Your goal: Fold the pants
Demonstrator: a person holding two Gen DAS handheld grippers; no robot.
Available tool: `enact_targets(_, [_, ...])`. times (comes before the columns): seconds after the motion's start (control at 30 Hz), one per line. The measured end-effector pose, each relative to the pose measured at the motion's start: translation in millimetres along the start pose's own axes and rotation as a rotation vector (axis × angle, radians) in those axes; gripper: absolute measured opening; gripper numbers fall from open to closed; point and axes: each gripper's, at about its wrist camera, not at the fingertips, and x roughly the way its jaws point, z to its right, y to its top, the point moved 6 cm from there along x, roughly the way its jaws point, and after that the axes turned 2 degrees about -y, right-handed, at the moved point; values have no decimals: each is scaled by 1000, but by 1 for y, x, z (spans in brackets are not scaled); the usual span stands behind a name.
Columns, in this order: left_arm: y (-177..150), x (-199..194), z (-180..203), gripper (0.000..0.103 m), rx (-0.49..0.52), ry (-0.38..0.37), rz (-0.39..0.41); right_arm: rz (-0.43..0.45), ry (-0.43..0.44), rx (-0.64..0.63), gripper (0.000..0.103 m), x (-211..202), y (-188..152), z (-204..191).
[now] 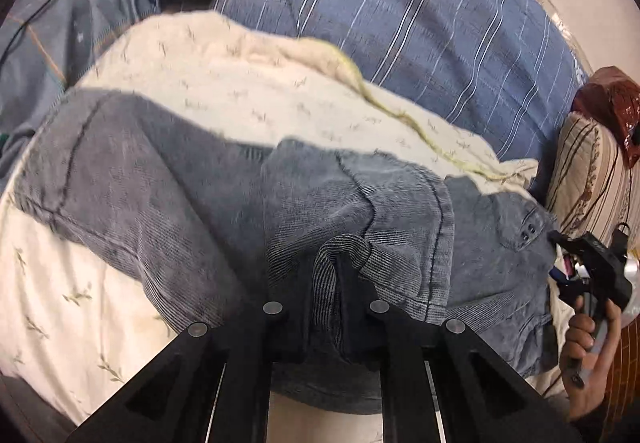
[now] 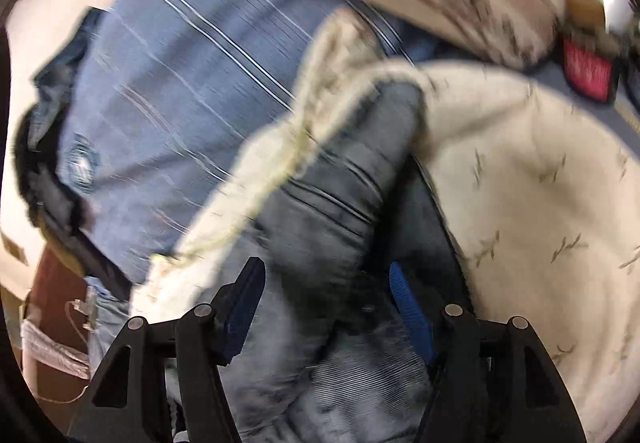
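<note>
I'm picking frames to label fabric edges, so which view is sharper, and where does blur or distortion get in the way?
Left wrist view: mostly sharp; pants weave and seams readable, slight smear on the cream blanket, fisheye bending at the edges. Right wrist view: heavy motion blur; the striped blue sheet streaks, pants edges soft, only the right gripper fairly crisp.
</note>
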Motion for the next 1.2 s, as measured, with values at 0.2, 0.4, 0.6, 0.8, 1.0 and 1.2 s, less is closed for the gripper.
enact_targets(0.2, [42,-15,-14,8,-123,-137,25,56,69,-71,12,-6,16,-18])
enact_targets(0.4, [105,-66,-53,8,-194,-211,146,132,210,-106,9,-78,-7,-58])
enact_targets(0.6, [49,-68,-141,13,-418,-94,130,100,203,-145,16,-100,-98,-49])
enact_targets(0.8, [-3,-57,-179,36,-579,-63,14,-92,181,19,29,-58,-123,4])
enact_targets(1.0, [-43,-78,-85,55,-351,-90,8,-1,133,113,61,-74,-101,37])
enact_targets(1.2, [-74,-26,11,57,-200,-210,-177,64,93,78,31,-82,-91,42])
